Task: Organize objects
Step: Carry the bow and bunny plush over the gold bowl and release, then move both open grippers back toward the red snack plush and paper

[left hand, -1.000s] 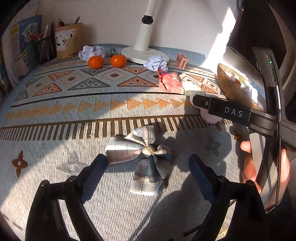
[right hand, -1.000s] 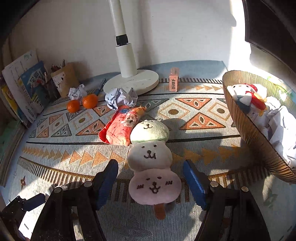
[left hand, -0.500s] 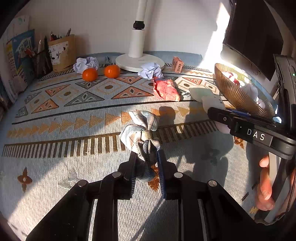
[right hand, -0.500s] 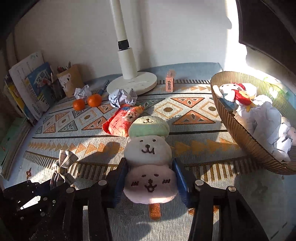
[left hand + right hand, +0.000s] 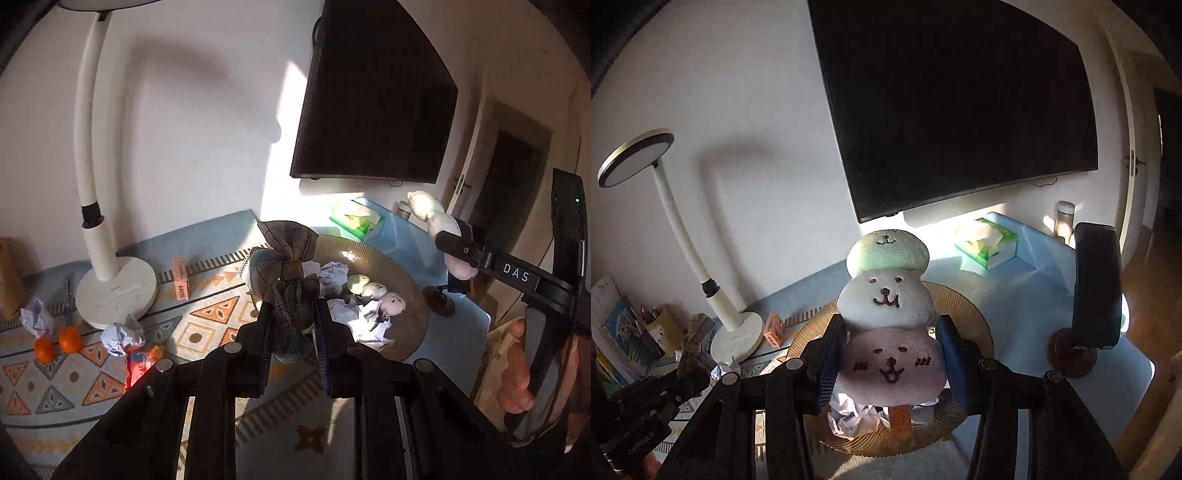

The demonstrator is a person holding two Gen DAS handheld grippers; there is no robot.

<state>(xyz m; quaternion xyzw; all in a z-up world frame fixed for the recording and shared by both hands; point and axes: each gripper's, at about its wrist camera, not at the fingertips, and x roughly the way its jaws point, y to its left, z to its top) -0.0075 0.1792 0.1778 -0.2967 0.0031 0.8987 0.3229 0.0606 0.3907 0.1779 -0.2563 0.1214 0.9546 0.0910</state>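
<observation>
both items are now off the patterned rug and up over the ribbed golden-brown basket: the left gripper clenches the plaid fabric bow, and the right gripper clenches the three-tier plush dango toy. judging by this, dropping them in comes next. the basket, at the rug's right edge, already holds crumpled white paper and a small dango plush.

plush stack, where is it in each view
Left wrist: plush stack at the far right, above the basket, in the right tool.
Right wrist: plush stack at centre, clamped low down in the right tool over the basket.
Shared landmark: the lamp, left of the basket in both.
</observation>
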